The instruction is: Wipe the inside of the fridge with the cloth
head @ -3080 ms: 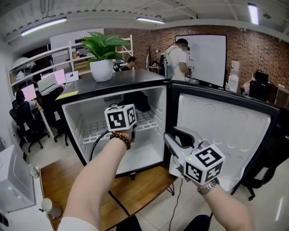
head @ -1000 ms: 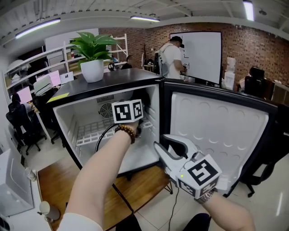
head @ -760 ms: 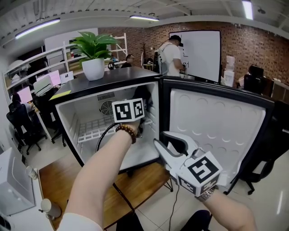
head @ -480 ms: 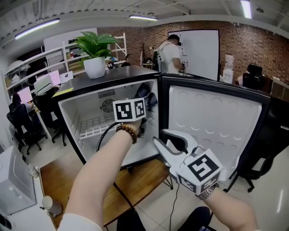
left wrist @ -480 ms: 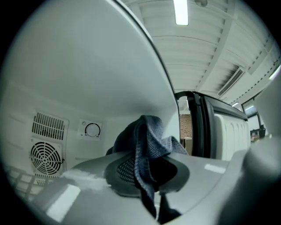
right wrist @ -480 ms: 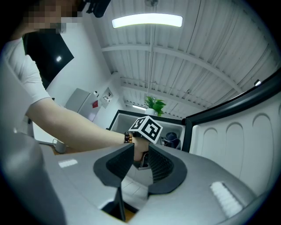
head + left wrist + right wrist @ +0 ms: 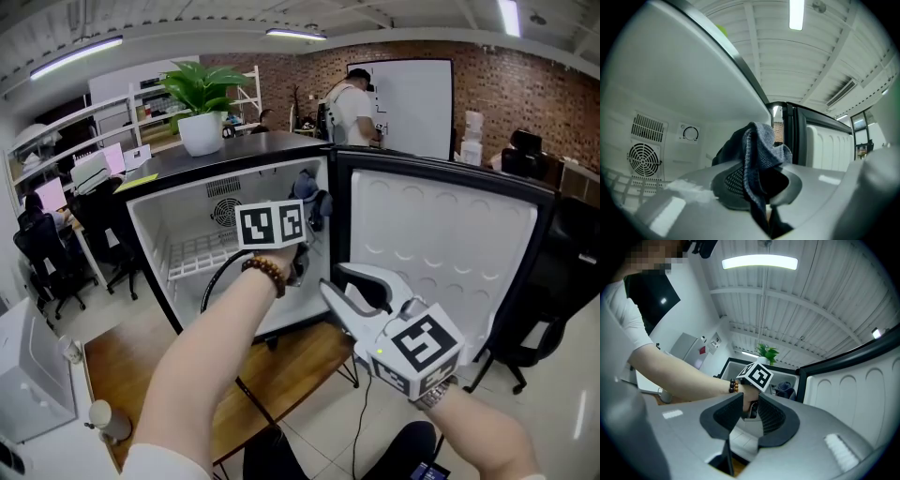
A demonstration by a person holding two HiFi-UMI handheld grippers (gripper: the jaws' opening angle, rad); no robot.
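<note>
Cloth [image 7: 757,145] pinched in left gripper [image 7: 761,178], inside fridge [image 7: 185,217]

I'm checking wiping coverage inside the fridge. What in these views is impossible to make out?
- Left gripper view: whether the cloth held by the left gripper touches the wall of the fridge; the cloth itself covers the spot.
- Head view: the fridge's lower interior; the forearm and marker cube cover most of it.
- Left gripper view: the dial markings, too small.
</note>
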